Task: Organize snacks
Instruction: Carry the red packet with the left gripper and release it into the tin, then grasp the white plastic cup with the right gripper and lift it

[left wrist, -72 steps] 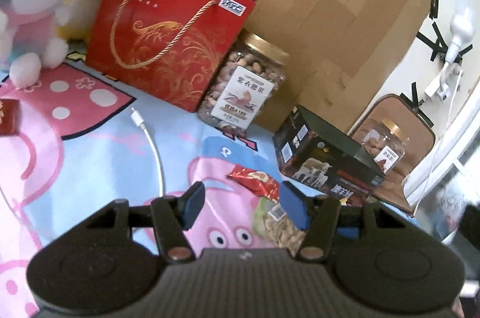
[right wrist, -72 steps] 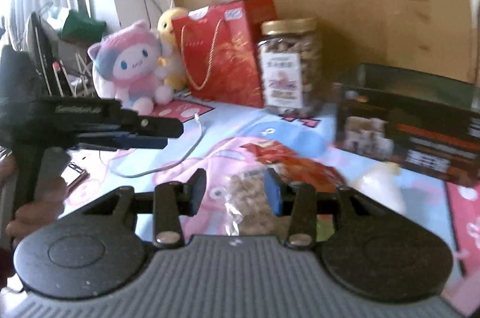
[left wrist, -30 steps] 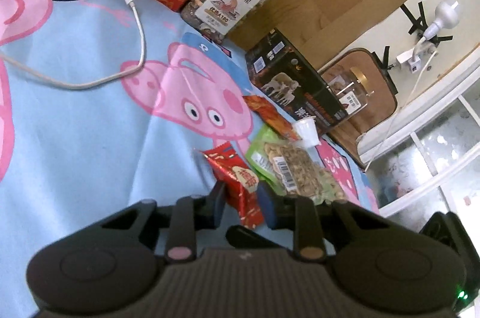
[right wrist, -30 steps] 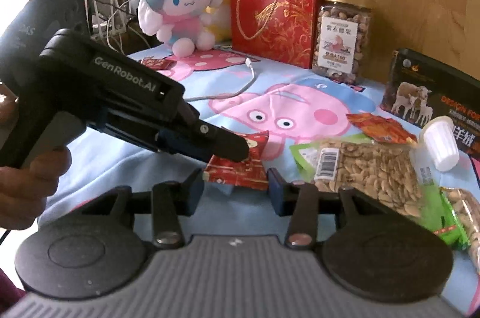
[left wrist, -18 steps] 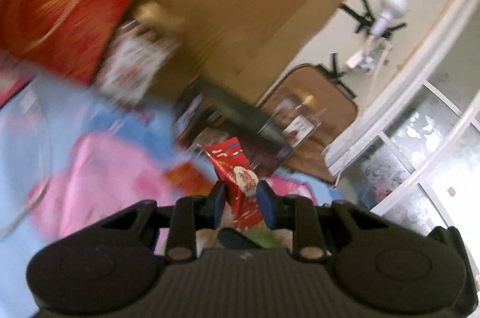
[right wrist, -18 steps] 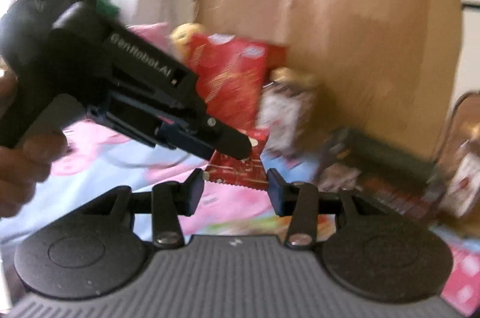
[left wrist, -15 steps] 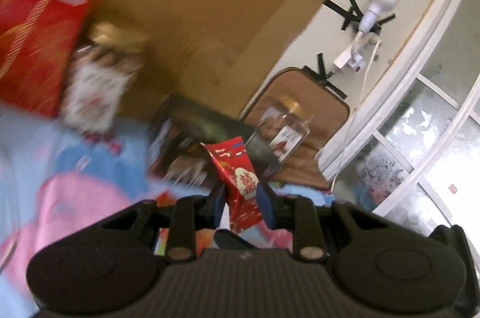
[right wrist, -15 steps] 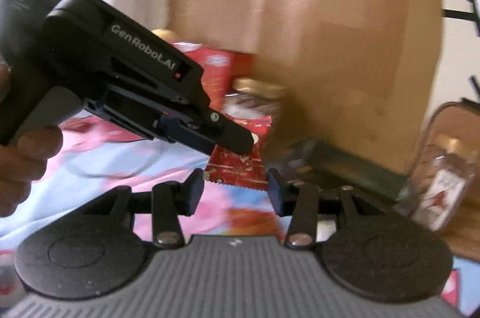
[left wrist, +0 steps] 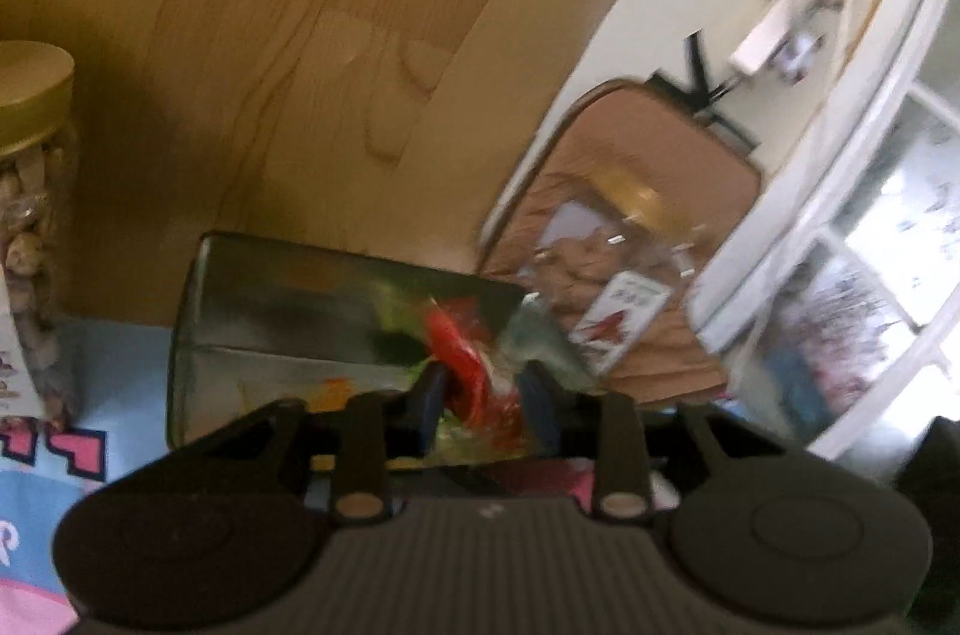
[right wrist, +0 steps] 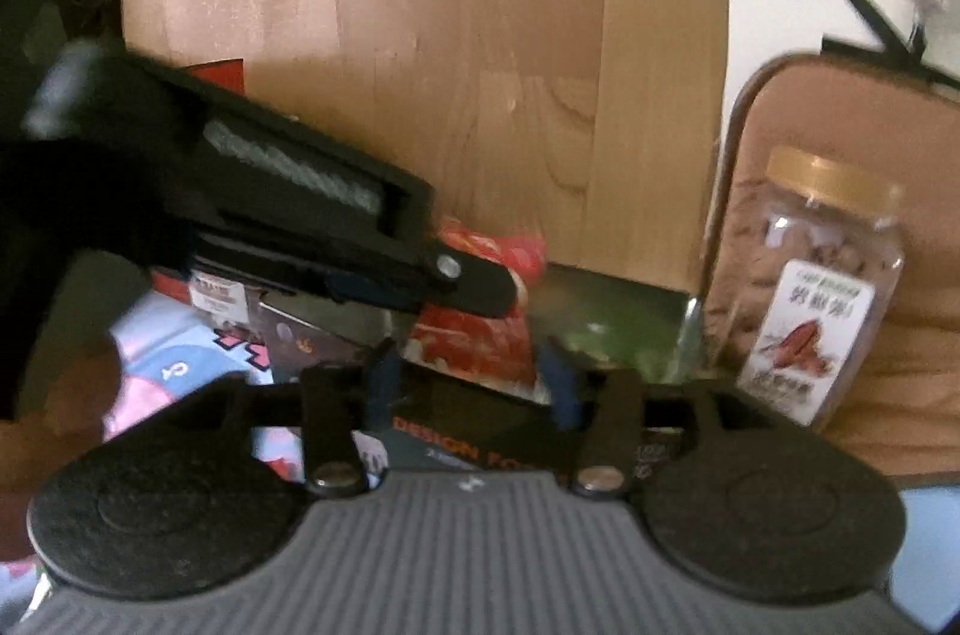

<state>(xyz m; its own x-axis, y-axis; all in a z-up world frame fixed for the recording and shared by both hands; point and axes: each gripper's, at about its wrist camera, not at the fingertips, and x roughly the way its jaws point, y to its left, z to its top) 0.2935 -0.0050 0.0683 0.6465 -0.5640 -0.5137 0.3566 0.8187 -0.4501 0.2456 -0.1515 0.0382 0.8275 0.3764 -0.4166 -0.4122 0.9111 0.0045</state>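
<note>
My left gripper (left wrist: 486, 398) is shut on a red snack packet (left wrist: 465, 365) and holds it over the open top of the dark green tin box (left wrist: 252, 299), which stands against the wooden board. In the right wrist view the left gripper (right wrist: 474, 284) reaches in from the left with the red packet (right wrist: 480, 329) hanging above the same box (right wrist: 618, 317). My right gripper (right wrist: 471, 386) is open and empty, just in front of the box and below the packet. Green wrappers show inside the box.
A gold-lidded nut jar (left wrist: 30, 215) stands left of the box. A second nut jar (right wrist: 816, 287) stands to its right against a tan cushion (right wrist: 900, 143). The wooden board (right wrist: 450, 35) rises close behind. The cartoon-print cloth (left wrist: 36, 461) covers the surface.
My left gripper took the red packet off the cloth, lifted it and carried it forward to above the green box. My right gripper followed alongside, staying open.
</note>
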